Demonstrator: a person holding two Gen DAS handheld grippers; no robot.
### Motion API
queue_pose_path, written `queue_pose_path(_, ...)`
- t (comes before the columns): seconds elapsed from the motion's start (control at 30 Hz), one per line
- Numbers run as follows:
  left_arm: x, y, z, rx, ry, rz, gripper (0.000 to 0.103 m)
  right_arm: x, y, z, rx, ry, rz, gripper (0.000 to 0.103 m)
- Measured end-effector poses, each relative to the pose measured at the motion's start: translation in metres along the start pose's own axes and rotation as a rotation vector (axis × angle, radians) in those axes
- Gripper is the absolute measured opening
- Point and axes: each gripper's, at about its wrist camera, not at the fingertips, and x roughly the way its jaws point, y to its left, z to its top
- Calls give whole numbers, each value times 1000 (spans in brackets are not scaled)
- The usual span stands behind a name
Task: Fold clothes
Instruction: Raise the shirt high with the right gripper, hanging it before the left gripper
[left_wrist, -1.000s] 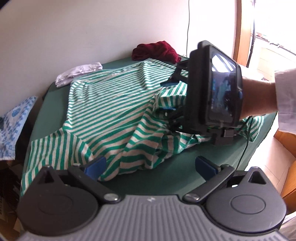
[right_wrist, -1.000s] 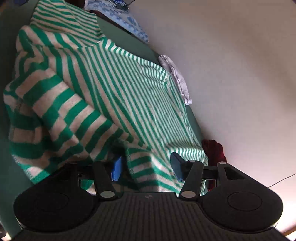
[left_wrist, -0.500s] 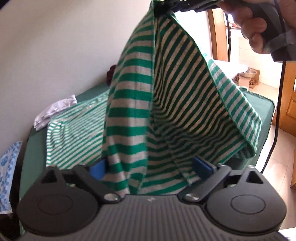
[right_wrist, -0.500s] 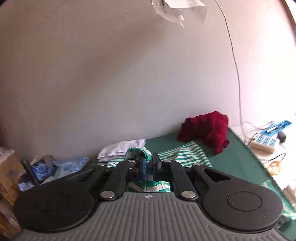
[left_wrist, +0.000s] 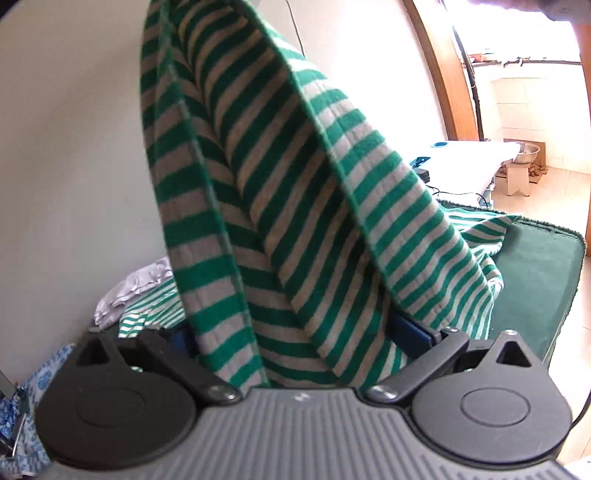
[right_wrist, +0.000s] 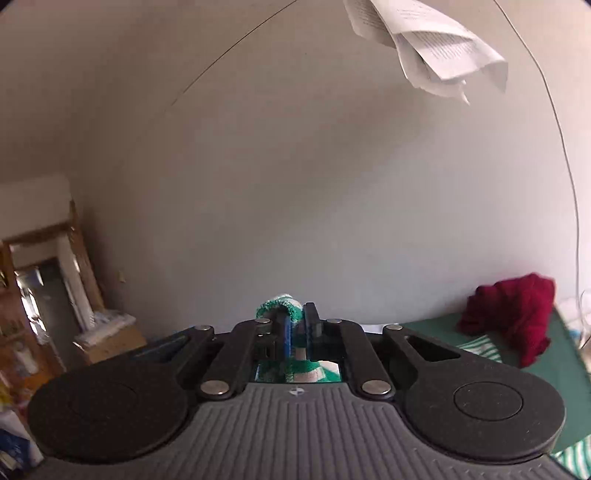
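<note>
Hanging in tall folds from above the frame, a green-and-cream striped knit garment (left_wrist: 280, 206) fills the left wrist view, its lower part draped down between the wide-spread jaws of the left gripper (left_wrist: 306, 332); the blue pads stand apart on either side of the cloth and do not press on it. More of the striped fabric trails onto the dark green cloth-covered table (left_wrist: 535, 280) at right. A crumpled white cloth (left_wrist: 136, 284) lies near the wall at left, and a blue-patterned fabric (left_wrist: 33, 387) shows at the lower left edge. Beyond the table a sunlit tiled room opens past a wooden door frame (left_wrist: 439, 74). From the right wrist view, the right gripper (right_wrist: 297, 328) points level at a plain pale wall (right_wrist: 295, 166), its jaws pinched narrow on a bunched edge of the striped garment, a tuft of which pokes up above the pads. A dark red crumpled garment (right_wrist: 509, 314) rests on the green table at right. A folded printed paper sheet (right_wrist: 432, 48) hangs at the top.
</note>
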Motion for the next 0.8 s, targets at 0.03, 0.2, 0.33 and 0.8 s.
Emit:
queue_pose_path(0.03,-1,0,-2,-1,8,8,96,1,1,1,-14,-8,18,7)
queue_pose_path(0.2,-38,12,-15,-12,-5,-88,95,7,16,0,-143,-23,20,7)
queue_pose_path(0.33,-53,29,-11,-99,-33,-378,96,11,18,-2,-123,-28,98,7)
queue_pose_path(0.8,-37,58,-34,-182,52,-338,96,-14,13,-7,-43,-105,15,7)
